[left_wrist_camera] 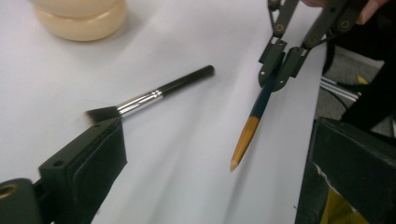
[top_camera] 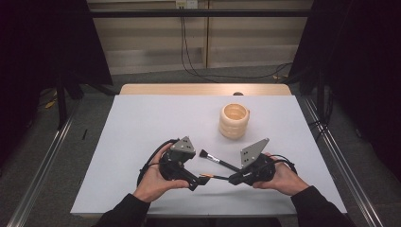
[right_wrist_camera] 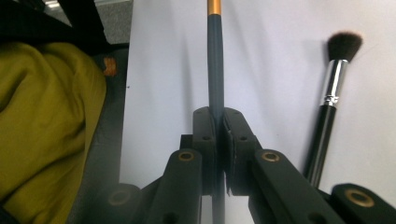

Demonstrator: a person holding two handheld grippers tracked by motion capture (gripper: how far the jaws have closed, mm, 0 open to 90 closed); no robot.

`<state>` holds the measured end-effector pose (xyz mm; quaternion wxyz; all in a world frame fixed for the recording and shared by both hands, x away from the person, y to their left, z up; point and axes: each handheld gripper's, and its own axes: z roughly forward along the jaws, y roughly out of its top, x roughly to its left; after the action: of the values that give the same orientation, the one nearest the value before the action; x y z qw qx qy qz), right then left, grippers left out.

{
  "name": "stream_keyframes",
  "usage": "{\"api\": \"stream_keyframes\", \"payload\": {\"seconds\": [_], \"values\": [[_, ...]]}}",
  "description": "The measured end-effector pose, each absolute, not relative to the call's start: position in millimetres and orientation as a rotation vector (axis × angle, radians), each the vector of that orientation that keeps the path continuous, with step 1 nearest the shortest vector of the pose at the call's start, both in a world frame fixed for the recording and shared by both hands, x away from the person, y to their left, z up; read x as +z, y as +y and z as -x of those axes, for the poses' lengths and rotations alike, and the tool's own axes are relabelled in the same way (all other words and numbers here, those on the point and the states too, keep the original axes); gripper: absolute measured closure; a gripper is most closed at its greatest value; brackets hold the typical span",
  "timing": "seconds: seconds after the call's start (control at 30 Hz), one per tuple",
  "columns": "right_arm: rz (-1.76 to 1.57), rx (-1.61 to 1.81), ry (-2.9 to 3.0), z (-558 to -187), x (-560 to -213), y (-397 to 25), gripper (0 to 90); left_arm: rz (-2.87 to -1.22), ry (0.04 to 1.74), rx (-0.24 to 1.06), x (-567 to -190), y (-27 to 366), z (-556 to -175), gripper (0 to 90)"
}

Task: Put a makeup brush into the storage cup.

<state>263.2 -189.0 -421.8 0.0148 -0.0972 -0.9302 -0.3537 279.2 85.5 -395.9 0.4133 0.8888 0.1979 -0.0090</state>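
Right gripper (right_wrist_camera: 219,126) is clamping a dark pencil (left_wrist_camera: 254,119) w/ orange tip, holding it just above the white table (top_camera: 142,142), pointing toward the left gripper (top_camera: 196,182), whose jaws are standing apart, gripping nothing. A makeup brush (top_camera: 215,160) is lying flat btwn the two grippers; stacked wooden rings (top_camera: 233,121) are sitting behind it. No legible writing.

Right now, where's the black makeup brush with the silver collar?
The makeup brush lies flat on the white table in the high view, between the two grippers, in front of the cream ring holder, just beyond the pencil the right gripper clamps.
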Motion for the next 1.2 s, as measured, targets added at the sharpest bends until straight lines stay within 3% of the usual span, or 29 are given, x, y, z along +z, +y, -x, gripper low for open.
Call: {"api": "stream_keyframes", "payload": {"seconds": [0.3, 0.93, 1.2], "values": [[0.357, -1.151, -2.879, -264.3, -421.4, -193.6, 84.2, -2.111, 0.475, -0.040, -394.6, 103.8, -276.0, 2.4], [0.504, -1.431, -2.724, -262.6, -418.8, -211.2, 84.3, -1.983, 0.499, 0.164, -396.0, 112.7, -270.4, 2.3], [0.538, -1.553, -2.661, -262.7, -417.4, -212.4, 84.3, -1.943, 0.483, 0.150, -394.7, 112.6, -269.1, 2.0]]}}
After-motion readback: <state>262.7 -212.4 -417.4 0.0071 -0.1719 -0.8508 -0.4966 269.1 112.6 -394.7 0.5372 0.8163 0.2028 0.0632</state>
